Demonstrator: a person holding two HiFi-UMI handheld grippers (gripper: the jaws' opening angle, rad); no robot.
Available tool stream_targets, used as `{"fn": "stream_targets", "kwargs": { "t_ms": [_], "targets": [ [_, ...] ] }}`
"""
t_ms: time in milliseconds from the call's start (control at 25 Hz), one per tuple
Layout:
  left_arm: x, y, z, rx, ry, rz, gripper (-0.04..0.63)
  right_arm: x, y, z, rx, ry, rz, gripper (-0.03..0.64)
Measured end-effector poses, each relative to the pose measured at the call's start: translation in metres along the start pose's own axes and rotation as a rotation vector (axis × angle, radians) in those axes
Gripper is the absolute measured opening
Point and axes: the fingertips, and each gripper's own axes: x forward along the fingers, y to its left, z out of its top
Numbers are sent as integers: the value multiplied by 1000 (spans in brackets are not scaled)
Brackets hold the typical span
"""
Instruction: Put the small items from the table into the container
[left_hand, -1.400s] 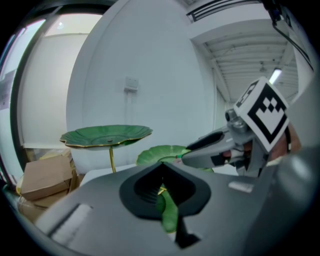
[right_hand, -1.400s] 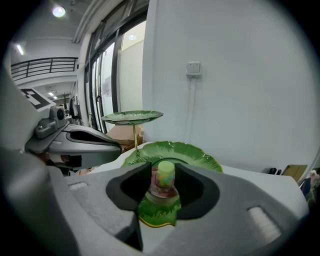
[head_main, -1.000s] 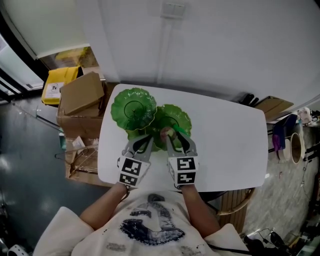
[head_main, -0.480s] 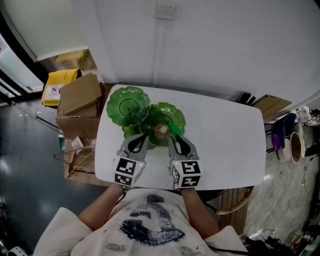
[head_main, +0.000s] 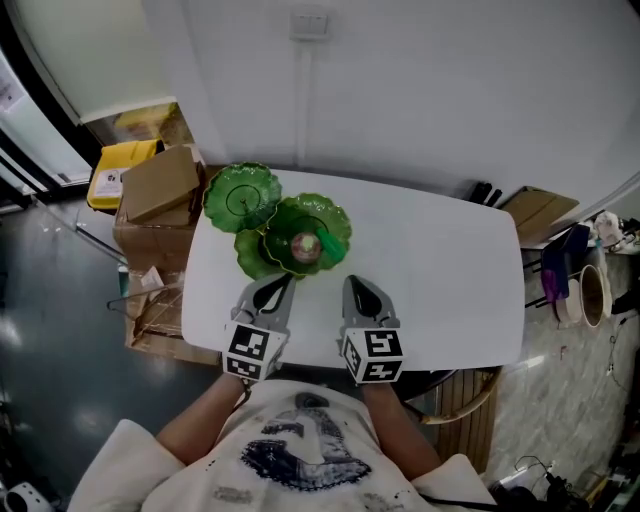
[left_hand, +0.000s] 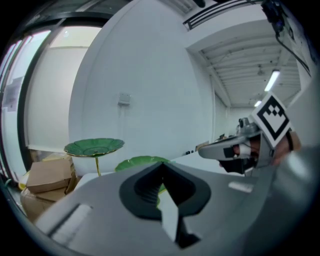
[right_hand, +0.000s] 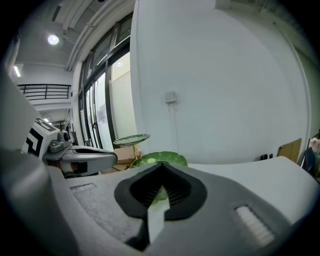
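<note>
Tongs first: the left tongs (head_main: 280, 284) and the right tongs (head_main: 353, 286) are both closed tip to tip with nothing between them, as each gripper view confirms. They hang side by side over the desk (head_main: 440, 270) at its 6 o'clock edge, pointing toward 12.

The container (head_main: 340, 216), a green tiered leaf dish, stands at about 10 o'clock on the desk. Its wide lower leaf carries a pink round item (head_main: 302, 243) and a green item (head_main: 326, 244) just beside it. No small item shows on the bare desk surface, so the task appears at or near completion.

Recommended handling: check the whole desk before any further reach. Approach the container from 6 o'clock and above its rim. The upper leaf sits on a thin stem and would likely tip if knocked.

Limits of inspection: the desk strip beneath both grippers is hidden. The two items are too small to identify. The smallest leaf is partly covered by the lower one. Cardboard boxes (head_main: 160, 186) at 9 o'clock lie off the desk.
</note>
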Motion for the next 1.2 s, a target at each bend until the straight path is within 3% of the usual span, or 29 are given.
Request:
{"fn": "stream_targets", "kwargs": {
  "t_ms": [680, 1200],
  "targets": [
    [-44, -95, 6, 28, -41, 57, -11, -111, -28, -17, 41, -66, -5, -2],
    [-59, -113, 12, 43, -64, 83, -11, -129, -15, -21, 15, -70, 50, -2]
  ]
}}
